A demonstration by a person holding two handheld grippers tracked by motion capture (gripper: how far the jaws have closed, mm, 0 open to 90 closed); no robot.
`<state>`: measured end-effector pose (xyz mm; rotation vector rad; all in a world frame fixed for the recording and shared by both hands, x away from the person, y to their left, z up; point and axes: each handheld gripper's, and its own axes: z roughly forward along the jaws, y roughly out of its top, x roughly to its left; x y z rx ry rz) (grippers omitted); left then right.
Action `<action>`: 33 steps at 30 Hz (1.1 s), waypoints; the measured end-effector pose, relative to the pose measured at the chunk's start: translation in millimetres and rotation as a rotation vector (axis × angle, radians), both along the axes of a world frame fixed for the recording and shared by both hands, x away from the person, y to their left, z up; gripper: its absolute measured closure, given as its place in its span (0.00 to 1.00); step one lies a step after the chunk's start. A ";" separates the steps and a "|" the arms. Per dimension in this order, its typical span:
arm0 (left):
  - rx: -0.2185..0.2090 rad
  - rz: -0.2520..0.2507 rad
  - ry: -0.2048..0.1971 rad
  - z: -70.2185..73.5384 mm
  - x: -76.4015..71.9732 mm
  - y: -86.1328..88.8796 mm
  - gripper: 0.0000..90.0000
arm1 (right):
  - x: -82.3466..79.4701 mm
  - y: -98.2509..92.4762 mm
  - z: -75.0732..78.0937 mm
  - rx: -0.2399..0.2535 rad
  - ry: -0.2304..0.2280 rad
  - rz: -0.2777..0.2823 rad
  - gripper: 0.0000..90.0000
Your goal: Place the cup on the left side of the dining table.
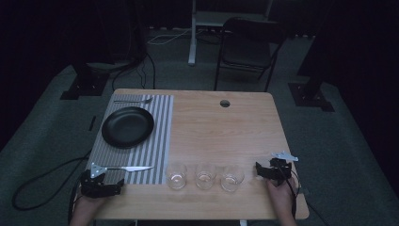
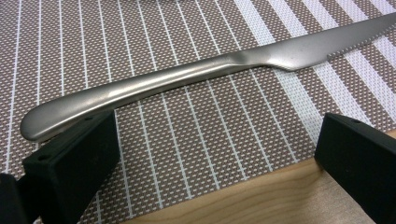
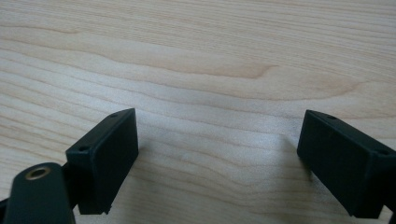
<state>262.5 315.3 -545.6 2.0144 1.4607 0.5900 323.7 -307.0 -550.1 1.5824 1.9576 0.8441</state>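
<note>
At tabletop's near-left corner, on striped grey placemat (image 1: 162, 136), plain steel table knife (image 2: 196, 77) lies flat. Left gripper (image 2: 210, 154) released, empty, one jaw beside handle. Right gripper (image 3: 215, 158) spread over bare wood. Likely pre-grasp; next, straddle the handle, then clench.

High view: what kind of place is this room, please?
Probably a recording studio or lab, not a home: a wooden table laid with a black plate stands among dark stands, floor cables and a folding chair.
</note>
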 end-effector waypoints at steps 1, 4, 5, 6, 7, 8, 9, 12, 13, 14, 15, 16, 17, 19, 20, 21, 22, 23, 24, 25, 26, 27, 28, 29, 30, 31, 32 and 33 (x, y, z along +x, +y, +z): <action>0.002 0.000 0.002 0.2 0.1 -0.1 0.00 | 0.0 -0.1 0.0 -0.001 -0.001 0.001 0.13; 0.005 0.001 0.002 0.8 -0.4 0.2 0.01 | 0.1 0.0 0.0 -0.001 -0.001 0.001 0.13; 0.004 -0.006 -0.008 0.9 -1.3 -0.3 0.02 | 0.0 0.0 0.0 0.000 0.000 0.000 0.13; 0.012 -0.015 -0.015 1.2 -2.3 -0.7 0.04 | 0.1 0.0 0.0 -0.001 -0.001 0.001 0.13; 0.017 -0.021 -0.022 1.2 -2.9 -1.3 0.04 | 0.1 0.0 0.0 -0.001 -0.001 0.001 0.13; 0.015 -0.025 -0.028 1.4 -3.2 -1.5 0.04 | 0.0 -0.1 -0.1 -0.001 -0.001 0.001 0.13; 0.008 -0.035 -0.034 1.7 -3.8 -1.6 0.04 | 0.0 0.0 0.0 0.000 0.000 0.000 0.13; -0.009 -0.062 -0.050 2.5 -5.9 -0.7 0.04 | 0.0 0.0 -0.1 0.000 0.000 0.000 0.13; -0.020 -0.074 -0.055 3.0 -6.8 0.2 0.04 | 0.0 0.0 0.0 0.000 0.000 0.000 0.13; -0.031 -0.081 -0.052 3.1 -7.0 0.7 0.04 | 0.0 -0.1 -0.1 0.000 -0.001 0.000 0.13; -0.044 -0.089 -0.049 3.3 -7.3 1.6 0.04 | 0.0 0.0 -0.1 0.000 0.000 0.000 0.13; -0.048 -0.094 -0.053 3.5 -7.7 2.0 0.04 | 0.0 -0.1 -0.1 -0.001 -0.001 0.000 0.13; -0.057 -0.109 -0.051 3.8 -8.2 2.1 0.04 | 0.0 0.0 0.0 0.000 0.000 0.000 0.13; -0.049 -0.119 -0.054 4.7 -9.2 0.4 0.04 | 0.0 -0.1 0.0 -0.001 -0.001 0.000 0.13; -0.043 -0.123 -0.055 5.3 -9.4 -0.9 0.04 | 0.0 0.0 -0.1 -0.001 -0.001 0.000 0.13; -0.042 -0.132 -0.058 6.3 -9.9 -2.1 0.04 | 0.0 0.0 -0.1 -0.001 -0.001 0.000 0.13; -0.042 -0.140 -0.061 7.1 -10.3 -3.7 0.04 | 0.0 0.0 0.0 -0.001 -0.001 0.001 0.14; -0.037 -0.146 -0.065 7.8 -10.7 -5.3 0.04 | -0.1 0.1 0.0 -0.001 -0.001 0.001 0.14; -0.042 -0.161 -0.065 8.5 -11.2 -6.6 0.04 | -0.1 0.1 0.0 -0.001 -0.001 0.000 0.14; -0.039 -0.168 -0.068 9.2 -11.7 -8.2 0.04 | -0.1 0.1 0.0 -0.001 -0.002 0.001 0.14; -0.042 -0.176 -0.066 9.7 -11.8 -9.7 0.04 | -0.1 0.1 0.0 -0.001 -0.001 0.000 0.14; -0.048 -0.189 -0.068 10.0 -12.3 -10.8 0.04 | -0.2 0.1 0.0 -0.001 -0.001 0.000 0.14; -0.050 -0.191 -0.071 10.5 -12.7 -12.1 0.04 | -0.2 0.1 0.0 -0.001 -0.001 0.000 0.14; -0.057 -0.206 -0.065 10.8 -12.7 -13.2 0.04 | -0.2 0.1 0.0 -0.001 -0.001 0.000 0.14; -0.060 -0.210 -0.068 11.1 -13.3 -14.6 0.04 | -0.2 0.1 0.0 -0.001 -0.001 0.000 0.14; -0.067 -0.221 -0.067 11.3 -13.5 -16.1 0.04 | -0.2 0.1 0.0 -0.001 -0.001 0.000 0.14; -0.062 -0.228 -0.065 11.4 -13.7 -17.3 0.04 | -0.2 0.1 0.0 -0.001 -0.001 0.000 0.14; -0.054 -0.233 -0.064 11.3 -14.0 -19.4 0.04 | -0.1 0.1 0.0 -0.001 -0.001 0.000 0.14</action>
